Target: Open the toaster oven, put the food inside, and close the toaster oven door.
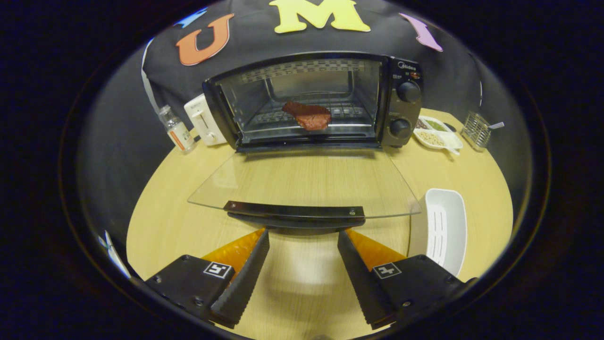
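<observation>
My gripper (pixel 303 233) gapes wide, empty, just beneath the black handle (pixel 295 209) of the lowered glass door (pixel 302 182); I should lift it evenly, red meat (pixel 309 115) already inside.

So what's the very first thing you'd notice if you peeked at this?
The toaster oven at the back of the table, with its glass door folded flat open and a reddish piece of meat on the rack inside. Just below the door's handle, the open tongs hold nothing.
</observation>
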Demonstrator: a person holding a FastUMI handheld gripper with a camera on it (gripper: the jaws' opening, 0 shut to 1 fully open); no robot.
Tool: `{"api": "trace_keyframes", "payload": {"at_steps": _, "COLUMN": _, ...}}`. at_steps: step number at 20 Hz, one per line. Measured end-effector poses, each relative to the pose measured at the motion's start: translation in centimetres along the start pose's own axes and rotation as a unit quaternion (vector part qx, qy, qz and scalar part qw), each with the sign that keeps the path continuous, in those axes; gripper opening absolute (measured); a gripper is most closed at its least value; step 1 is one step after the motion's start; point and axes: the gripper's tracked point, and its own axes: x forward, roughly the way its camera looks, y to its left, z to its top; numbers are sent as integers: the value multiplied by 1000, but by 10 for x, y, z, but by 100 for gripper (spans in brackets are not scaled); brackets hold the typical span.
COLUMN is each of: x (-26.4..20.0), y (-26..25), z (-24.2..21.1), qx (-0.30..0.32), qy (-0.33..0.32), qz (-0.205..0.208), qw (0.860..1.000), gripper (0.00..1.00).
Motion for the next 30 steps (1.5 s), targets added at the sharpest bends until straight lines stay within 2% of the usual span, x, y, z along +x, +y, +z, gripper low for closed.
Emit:
{"api": "trace_keyframes", "payload": {"at_steps": 5, "x": -20, "y": 8, "z": 35, "qx": 3, "qy": -21, "qz": 12, "qw": 1000, "gripper": 94}}
{"api": "trace_keyframes", "payload": {"at_steps": 13, "x": -34, "y": 13, "z": 116, "qx": 12, "qy": -78, "qz": 22, "qw": 997, "gripper": 95}}
{"api": "trace_keyframes", "payload": {"at_steps": 18, "x": -36, "y": 7, "z": 167, "qx": -16, "qy": -123, "qz": -1, "qw": 992, "gripper": 96}}
{"api": "trace_keyframes", "payload": {"at_steps": 19, "x": -36, "y": 7, "z": 170, "qx": -20, "qy": -129, "qz": -2, "qw": 991, "gripper": 94}}
{"api": "trace_keyframes", "payload": {"at_steps": 25, "x": -49, "y": -1, "z": 173, "qx": -27, "qy": -140, "qz": -12, "qw": 990, "gripper": 95}}
{"api": "trace_keyframes", "payload": {"at_steps": 30, "x": -90, "y": -16, "z": 186, "qx": -31, "qy": -171, "qz": -23, "qw": 985, "gripper": 95}}
